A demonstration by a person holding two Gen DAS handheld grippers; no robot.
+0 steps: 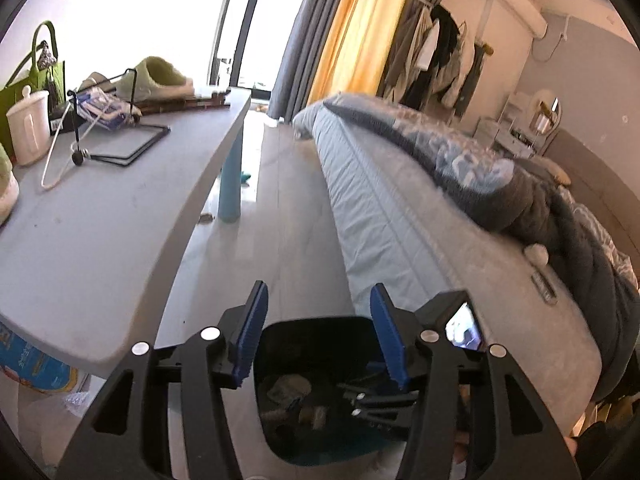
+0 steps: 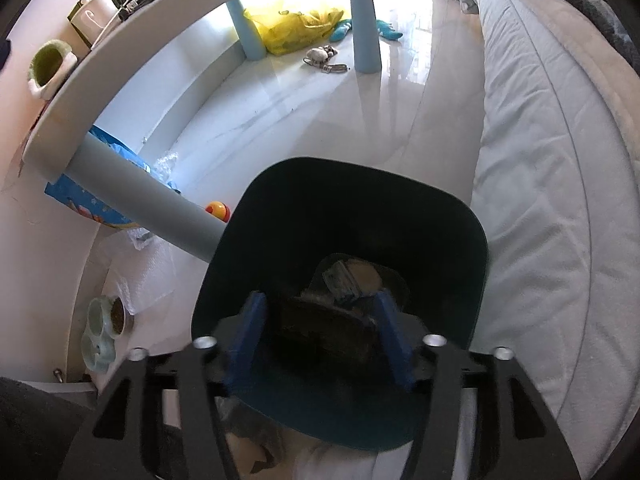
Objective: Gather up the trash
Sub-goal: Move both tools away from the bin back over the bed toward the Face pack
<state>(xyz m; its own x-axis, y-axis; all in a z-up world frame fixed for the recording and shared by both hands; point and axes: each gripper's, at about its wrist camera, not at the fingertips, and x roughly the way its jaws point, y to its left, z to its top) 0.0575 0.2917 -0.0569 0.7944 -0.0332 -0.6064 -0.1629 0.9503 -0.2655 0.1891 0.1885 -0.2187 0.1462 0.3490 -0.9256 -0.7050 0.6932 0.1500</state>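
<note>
The trash bin is a dark container with a teal inner wall. It stands on the pale glossy floor, between the table and the bed, just beside the bed's edge. Trash lies at the bottom: crumpled pieces, a wrapper and a dark flat item.

Right gripper: positioned over the bin mouth, pointing steeply down into it. The two blue pads stand apart. A dark flat item appears between them in the view; whether the pads touch it cannot be told, and the item seems to lie lower, among the trash.

Left gripper: positioned above the near rim of the bin, tilted toward the room. The blue pads stand apart with nothing between them. The right gripper's dark linkage is visible inside the bin opening in this view.

On the table: a white canister, a green bag, a black wire stand and a slipper.

On the floor beneath the table: a yellow bag, a blue toy, pet bowls and a blue package. The table's pale blue legs rest on the floor.
</note>
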